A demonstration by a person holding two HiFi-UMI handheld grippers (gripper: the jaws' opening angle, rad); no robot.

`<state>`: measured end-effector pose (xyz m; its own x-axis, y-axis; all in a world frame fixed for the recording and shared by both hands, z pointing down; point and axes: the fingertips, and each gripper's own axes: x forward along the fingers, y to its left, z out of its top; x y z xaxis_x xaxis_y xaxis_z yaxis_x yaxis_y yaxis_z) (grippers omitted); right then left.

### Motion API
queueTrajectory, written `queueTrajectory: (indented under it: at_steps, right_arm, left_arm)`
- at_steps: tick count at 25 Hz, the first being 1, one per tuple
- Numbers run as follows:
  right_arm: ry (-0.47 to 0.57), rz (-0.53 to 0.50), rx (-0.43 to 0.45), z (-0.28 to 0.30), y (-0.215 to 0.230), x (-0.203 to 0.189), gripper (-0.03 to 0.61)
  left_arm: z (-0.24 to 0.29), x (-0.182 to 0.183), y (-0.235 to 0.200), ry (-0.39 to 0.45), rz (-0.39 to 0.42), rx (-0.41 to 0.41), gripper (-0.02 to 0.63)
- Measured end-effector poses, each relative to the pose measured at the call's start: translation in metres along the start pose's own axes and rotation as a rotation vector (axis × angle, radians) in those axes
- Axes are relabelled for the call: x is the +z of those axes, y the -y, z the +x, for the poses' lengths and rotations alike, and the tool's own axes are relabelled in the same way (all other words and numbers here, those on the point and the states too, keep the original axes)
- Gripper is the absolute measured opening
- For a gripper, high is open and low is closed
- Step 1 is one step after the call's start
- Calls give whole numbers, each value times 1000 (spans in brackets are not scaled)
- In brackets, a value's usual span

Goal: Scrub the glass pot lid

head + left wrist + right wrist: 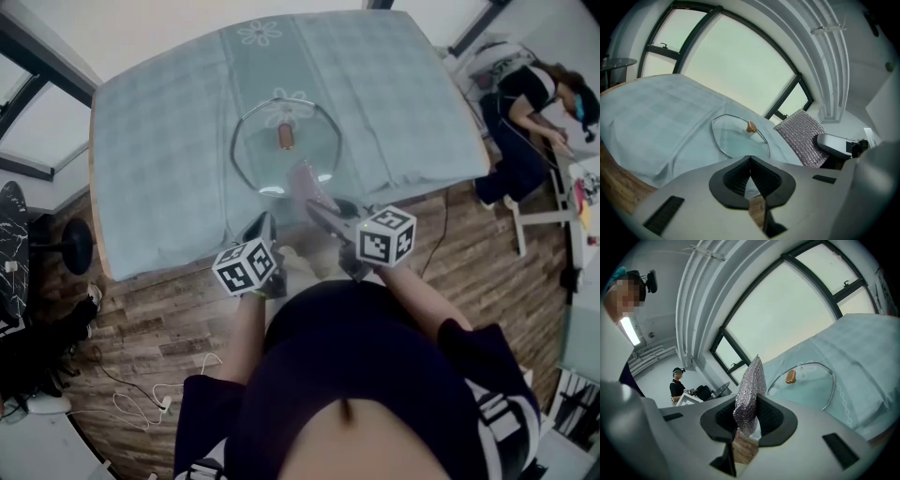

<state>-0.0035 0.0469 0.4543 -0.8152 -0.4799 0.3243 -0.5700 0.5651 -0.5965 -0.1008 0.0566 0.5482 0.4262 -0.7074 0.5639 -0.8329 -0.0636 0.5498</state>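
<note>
Right gripper (749,414): nearest; clamped on a silver scouring pad (751,385) that stands up out of the jaws.
Left gripper (750,164): jaws closed, nothing between them.
Glass pot lid (281,167): flat on the tablecloth (159,141), knob (286,137) up, at 12 o'clock from both grippers, untouched.
Doing it well: probably steady the knob or rim with the left gripper, then press the pad's broad face on the glass, since the lid may slide on cloth.
Around: seated person (525,98) at 2 o'clock, floor cables (141,401) at 7 o'clock.
In the way: nothing between grippers and lid.
</note>
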Motion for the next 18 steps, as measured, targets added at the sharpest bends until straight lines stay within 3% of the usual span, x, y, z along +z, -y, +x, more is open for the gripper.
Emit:
queueTrajectory:
  at_steps: [18]
  right_arm:
    - [-15, -107, 1, -106, -6, -46, 91]
  left_arm:
    - [-34, -83, 97, 21, 30, 10, 2]
